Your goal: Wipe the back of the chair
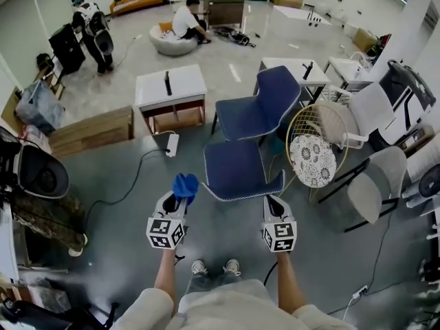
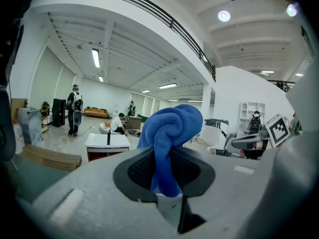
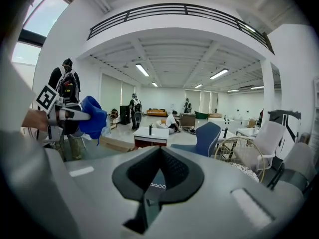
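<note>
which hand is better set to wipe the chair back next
Left. The left gripper is shut on the blue cloth, close to the nearer blue chair. The right gripper is shut and empty, so it has nothing to wipe with.

the floor [image 1: 124, 253] is grey and smooth. a white table [image 1: 189, 81] stands in the middle, with a thin dark thing [image 1: 167, 83] on top. next to it lies a long wooden box [image 1: 93, 130]. a white plug strip [image 1: 172, 144] lies on the floor, with a black cord [image 1: 127, 184] running from it. on the right are a round chair [image 1: 313, 146] with a gold wire back and some pale chairs [image 1: 375, 184]. far back, one person [image 1: 185, 20] sits by a round white seat and another [image 1: 93, 29] stands near a black box [image 1: 67, 47]. an orange sofa [image 1: 137, 1] is by the far wall. the walls [image 3: 294, 68] are white. long lights [image 3: 142, 69] glow on the ceiling. a dark rail [image 3: 179, 9] runs high up, and a big window [image 3: 35, 24] lets in daylight.
</note>
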### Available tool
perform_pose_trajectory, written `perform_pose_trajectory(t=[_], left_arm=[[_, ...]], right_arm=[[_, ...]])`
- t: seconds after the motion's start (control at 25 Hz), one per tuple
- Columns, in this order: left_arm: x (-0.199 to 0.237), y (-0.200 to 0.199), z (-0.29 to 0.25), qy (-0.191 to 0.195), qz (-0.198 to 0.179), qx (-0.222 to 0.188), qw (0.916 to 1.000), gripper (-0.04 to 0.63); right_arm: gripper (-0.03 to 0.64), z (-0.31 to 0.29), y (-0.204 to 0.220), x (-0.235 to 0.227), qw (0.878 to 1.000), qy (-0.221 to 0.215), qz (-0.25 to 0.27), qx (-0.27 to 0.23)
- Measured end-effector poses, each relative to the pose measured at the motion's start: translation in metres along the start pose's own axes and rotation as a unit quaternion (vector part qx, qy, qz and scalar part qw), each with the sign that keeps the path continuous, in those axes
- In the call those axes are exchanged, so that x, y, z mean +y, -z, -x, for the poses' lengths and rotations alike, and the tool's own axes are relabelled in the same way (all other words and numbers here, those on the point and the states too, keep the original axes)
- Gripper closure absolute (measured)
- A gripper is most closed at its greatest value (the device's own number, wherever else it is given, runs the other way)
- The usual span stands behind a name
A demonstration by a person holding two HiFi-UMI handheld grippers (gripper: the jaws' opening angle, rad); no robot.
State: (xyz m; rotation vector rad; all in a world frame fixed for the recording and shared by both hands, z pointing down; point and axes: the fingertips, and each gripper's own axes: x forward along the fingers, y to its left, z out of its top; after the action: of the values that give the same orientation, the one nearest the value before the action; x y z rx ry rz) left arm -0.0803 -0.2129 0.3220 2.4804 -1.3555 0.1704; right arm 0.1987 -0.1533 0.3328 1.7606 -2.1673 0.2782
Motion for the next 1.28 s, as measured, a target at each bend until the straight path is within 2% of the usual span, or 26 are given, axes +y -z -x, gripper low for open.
perform_pose_trajectory(t=[0.36,0.68,1.28], left_arm=[[-0.002,-0.053,0.007,0.009,-0.02,-0.03,0.9993,0.522],[-0.006,-0.066,0.019,0.015,-0.033,-0.035,0.9987,0.522],[-0.009,-0.078,0.029,0.02,-0.042,-0.039,0.9982,0.522]], right_arm=[[0.617,0.014,-0.05,-0.006,0.999,0.012,0.016,-0.039],[0.617,0.032,-0.068,-0.015,0.997,0.027,0.035,-0.056],[0.617,0.042,-0.074,-0.008,0.997,0.036,0.028,-0.066]])
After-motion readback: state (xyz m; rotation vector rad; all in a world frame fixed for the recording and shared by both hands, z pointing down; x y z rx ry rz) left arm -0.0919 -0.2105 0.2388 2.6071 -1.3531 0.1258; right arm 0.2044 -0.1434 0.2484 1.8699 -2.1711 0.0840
